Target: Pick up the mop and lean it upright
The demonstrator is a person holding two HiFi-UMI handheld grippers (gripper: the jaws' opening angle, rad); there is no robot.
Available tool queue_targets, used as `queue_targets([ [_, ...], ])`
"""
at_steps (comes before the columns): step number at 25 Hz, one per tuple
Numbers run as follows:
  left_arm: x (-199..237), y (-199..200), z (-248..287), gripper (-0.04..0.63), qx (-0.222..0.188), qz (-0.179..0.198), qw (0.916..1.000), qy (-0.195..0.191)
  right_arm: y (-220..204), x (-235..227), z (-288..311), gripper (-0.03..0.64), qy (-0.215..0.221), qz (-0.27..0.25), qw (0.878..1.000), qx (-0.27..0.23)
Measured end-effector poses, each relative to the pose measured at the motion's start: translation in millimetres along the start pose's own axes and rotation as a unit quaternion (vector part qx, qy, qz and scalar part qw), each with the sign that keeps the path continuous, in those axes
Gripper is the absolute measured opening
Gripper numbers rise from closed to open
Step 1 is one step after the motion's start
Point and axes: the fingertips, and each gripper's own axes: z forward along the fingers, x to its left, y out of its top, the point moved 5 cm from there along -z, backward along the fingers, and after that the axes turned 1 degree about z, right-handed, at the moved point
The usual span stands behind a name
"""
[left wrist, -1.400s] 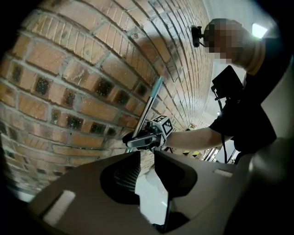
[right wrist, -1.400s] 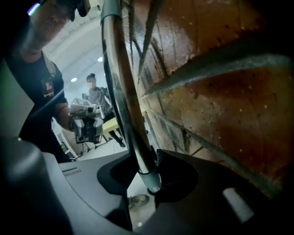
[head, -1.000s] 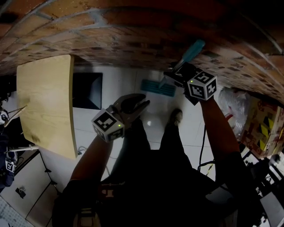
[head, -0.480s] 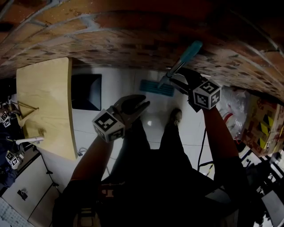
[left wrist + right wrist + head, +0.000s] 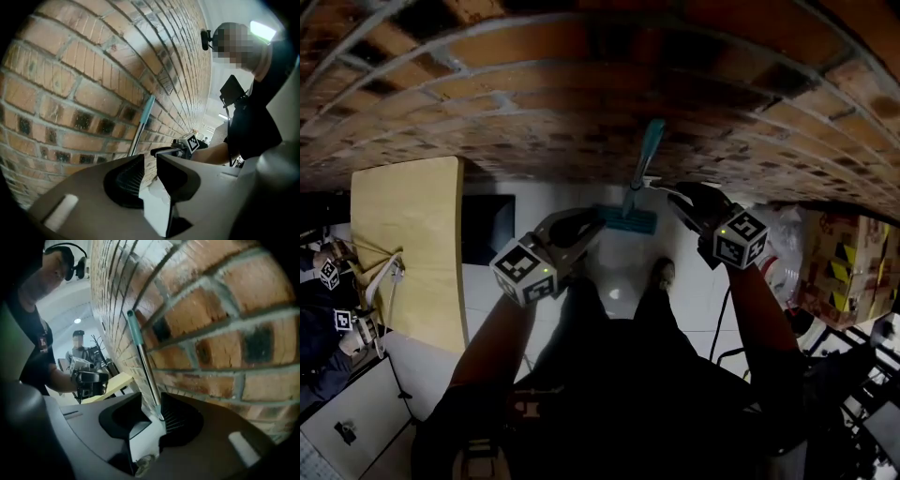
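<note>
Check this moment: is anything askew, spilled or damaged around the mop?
Nothing stands out. The mop leans near-upright against the brick wall, with the mop head resting on the floor. No spill or damage shows.

Mop (image 5: 640, 173): smooth metal shaft, matt teal grip (plastic-looking). Wall (image 5: 581, 75): rough brick. Table (image 5: 408, 234): pale matt wood.

- Mop (image 5: 649, 150): teal handle leaning up against brick wall (image 5: 534, 103), head on white floor (image 5: 553, 192).
- Right gripper (image 5: 670, 194): tips just beside shaft, jaws just closing; whether they enclose it, cannot tell.
- Wooden table (image 5: 408, 234): left, well apart.
</note>
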Motion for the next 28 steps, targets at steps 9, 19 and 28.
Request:
queue_targets([
  [9,-36.1,99.9,-15.4,0.050,-0.066,0.060,0.9960,-0.005,99.1,60.4,-63.4,0.037,0.002,-0.060,0.996,-0.058],
  [19,-76.4,192.2,-48.7,0.005,-0.133,0.088,0.9872,0.002,191.2,100.2,-127.8,0.014,-0.063,-0.084,0.990,-0.091],
  [28,-101.6,247.8,-69.7,0.002,-0.167,0.117,0.9790,0.009,246.3,137.7,-174.5,0.012,-0.056,-0.092,0.983,-0.146],
])
